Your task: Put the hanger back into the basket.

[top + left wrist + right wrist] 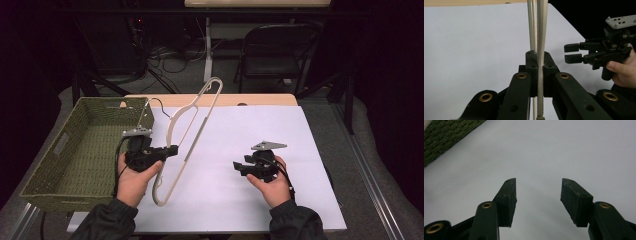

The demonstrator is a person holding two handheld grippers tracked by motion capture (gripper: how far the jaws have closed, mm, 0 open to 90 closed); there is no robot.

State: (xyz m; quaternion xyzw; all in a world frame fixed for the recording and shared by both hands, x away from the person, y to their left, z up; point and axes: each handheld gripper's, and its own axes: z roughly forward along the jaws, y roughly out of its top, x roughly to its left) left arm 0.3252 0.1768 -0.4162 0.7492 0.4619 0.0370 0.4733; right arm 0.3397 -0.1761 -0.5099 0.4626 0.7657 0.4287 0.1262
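One hanger (192, 122), cream-white with a wire hook, hangs in the air over the left part of the table, tilted so that its long bar runs from high near the far edge down toward me. My left gripper (172, 149) is clamped on one arm of it: in the left gripper view the two black pads are pressed against either side of the pale strip (540, 50), with a thinner ribbed rod of the same hanger running up just behind it. The hanger's lower end sits close above the sheet near my left hand (134, 182), though I cannot tell whether it touches. Its wire hook reaches over the near corner of the basket (52, 150), one green woven basket with a handle slot in its side, standing at the left of the table beside my left hand. My right gripper (239, 167) is well apart from the hanger, held over the middle right of the sheet in my right hand (272, 187), pointing left toward the hanger. Its jaws are spread with nothing between them, and past them in the right gripper view lie bare sheet and a corner of the basket (446, 137). From the left gripper view I see that same right gripper (571, 53) farther off, jaws parted. One white sheet (280, 150) covers the table (260, 100), whose wooden edge shows along the far side. Beyond the table stands one dark folding chair (277, 52).
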